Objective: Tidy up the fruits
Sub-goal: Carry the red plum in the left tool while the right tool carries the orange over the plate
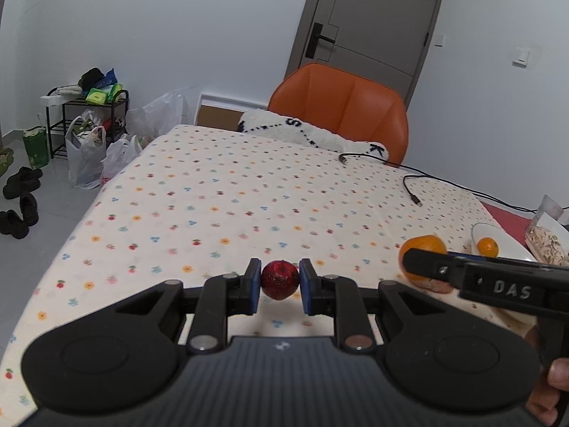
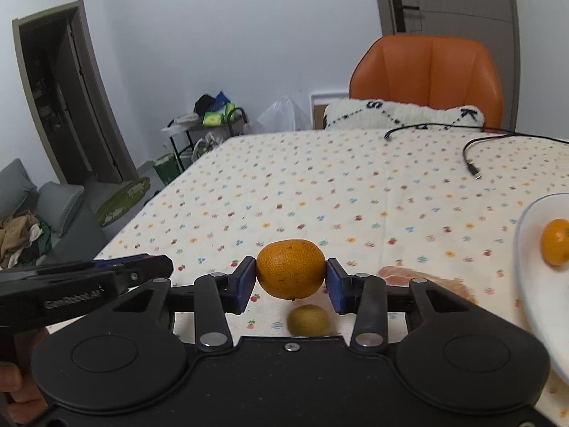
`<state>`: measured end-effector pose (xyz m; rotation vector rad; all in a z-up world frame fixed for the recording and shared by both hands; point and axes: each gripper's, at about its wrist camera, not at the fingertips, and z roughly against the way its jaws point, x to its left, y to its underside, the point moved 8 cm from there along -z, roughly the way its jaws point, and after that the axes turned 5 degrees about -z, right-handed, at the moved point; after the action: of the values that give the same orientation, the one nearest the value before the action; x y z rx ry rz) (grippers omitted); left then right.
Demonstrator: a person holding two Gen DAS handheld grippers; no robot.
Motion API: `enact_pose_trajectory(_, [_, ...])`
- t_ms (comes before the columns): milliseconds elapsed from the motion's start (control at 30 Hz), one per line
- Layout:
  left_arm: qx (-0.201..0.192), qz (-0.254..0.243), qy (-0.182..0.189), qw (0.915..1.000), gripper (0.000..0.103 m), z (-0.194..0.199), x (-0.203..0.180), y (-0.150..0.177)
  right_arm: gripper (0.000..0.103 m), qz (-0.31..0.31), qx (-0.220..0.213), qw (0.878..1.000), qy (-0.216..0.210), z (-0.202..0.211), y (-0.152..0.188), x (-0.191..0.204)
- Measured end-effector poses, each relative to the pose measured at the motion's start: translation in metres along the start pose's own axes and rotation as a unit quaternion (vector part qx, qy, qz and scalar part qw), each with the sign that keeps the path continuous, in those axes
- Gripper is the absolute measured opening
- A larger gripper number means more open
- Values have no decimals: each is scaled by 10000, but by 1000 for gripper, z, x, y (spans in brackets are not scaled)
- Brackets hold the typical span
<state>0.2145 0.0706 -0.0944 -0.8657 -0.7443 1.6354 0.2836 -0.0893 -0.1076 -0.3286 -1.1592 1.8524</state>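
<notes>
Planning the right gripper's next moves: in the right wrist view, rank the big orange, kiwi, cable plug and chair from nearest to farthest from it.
1. Big orange, between the pads.
2. Kiwi, just below.
3. Cable plug, far right on the cloth.
4. Chair, behind the table.

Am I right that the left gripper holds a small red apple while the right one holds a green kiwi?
Not quite. The left gripper does hold the red apple, but the right gripper holds an orange, as the right wrist view shows. The green kiwi lies on the tablecloth below.

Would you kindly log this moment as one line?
left gripper: shut on red fruit | right gripper: shut on orange | plate: one small orange | green fruit: on table
</notes>
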Motion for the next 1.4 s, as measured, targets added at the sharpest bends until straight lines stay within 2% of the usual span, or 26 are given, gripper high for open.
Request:
enact_pose_trajectory(267, [-36, -150, 172, 9997, 21, 3, -28, 0, 40, -166, -289, 9994, 112, 33, -8, -24])
enact_pose_trajectory(800, [-98, -436, 472, 9979, 21, 6, -84, 1, 40, -468, -603, 9961, 443, 80, -2, -73])
enact_pose_trajectory(1400, [-64, -704, 814, 9942, 21, -6, -140, 4, 41, -949, -692, 9895, 842, 114, 20, -137])
